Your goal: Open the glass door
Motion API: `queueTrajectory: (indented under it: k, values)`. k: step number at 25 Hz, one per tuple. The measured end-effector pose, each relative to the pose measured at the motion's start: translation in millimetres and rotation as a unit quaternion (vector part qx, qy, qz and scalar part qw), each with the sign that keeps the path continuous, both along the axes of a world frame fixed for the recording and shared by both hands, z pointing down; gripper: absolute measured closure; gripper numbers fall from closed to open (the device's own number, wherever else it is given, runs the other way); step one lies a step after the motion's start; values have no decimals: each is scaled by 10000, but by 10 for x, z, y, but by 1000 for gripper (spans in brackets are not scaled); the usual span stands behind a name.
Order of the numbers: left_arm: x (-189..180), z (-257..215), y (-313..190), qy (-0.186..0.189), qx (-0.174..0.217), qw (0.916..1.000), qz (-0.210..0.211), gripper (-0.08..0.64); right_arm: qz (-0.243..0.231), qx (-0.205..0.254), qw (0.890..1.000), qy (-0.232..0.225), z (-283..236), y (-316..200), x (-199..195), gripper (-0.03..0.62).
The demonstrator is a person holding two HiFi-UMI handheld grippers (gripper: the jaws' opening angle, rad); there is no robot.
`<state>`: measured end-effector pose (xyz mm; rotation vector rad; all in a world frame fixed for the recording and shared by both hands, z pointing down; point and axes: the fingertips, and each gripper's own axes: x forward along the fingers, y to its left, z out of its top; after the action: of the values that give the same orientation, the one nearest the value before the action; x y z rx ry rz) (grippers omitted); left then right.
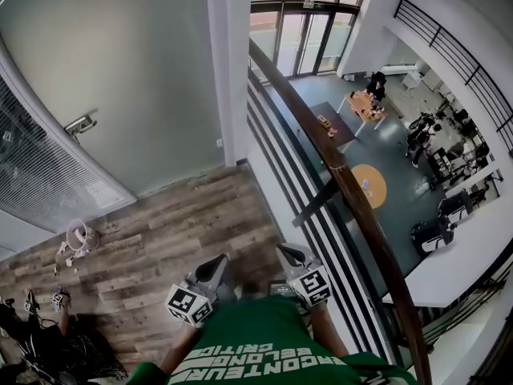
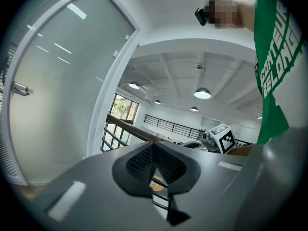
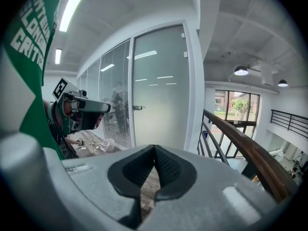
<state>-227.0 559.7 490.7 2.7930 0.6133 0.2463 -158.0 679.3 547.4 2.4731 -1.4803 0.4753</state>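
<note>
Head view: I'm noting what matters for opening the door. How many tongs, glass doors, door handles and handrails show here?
tongs: 2, the left tongs and the right tongs, both shut and empty
glass door: 1
door handle: 1
handrail: 1
total: 5

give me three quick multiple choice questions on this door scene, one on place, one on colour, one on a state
1. In the head view, the door handle sits where?
A. left of the wooden handrail
B. right of it
C. on the floor
2. The person's shirt is
A. red
B. green
C. white
3. The right gripper is
A. wide open
B. shut on the handle
C. shut, empty
Answers: 1 A, the handle shows far left of the rail; 2 B, green with white lettering; 3 C, its pads meet with nothing between.
</note>
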Motion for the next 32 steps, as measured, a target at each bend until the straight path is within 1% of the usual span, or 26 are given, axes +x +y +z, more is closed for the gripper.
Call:
queueTrajectory:
  k: [4, 9, 18, 26, 32]
  values:
    - [235, 24, -89, -80, -98, 9999, -1, 543, -88, -112, 9999, 5, 22, -134, 158, 598]
    - [555, 13, -162, -4, -105, 9999, 134, 543, -19, -131, 9999, 0, -13, -220, 392, 598]
    - [1100, -91, -488, 64, -156, 9996, 219, 543, 55, -123, 9998, 142, -194, -539, 953, 598]
    - [1506, -88, -950, 94, -266, 9996, 63, 543, -154, -206, 9995, 176, -226, -1047, 1290, 598]
    - [1711, -73, -1291, 60, -328, 9994, -5, 543, -267, -241, 9991, 212, -254, -1416, 1508, 598]
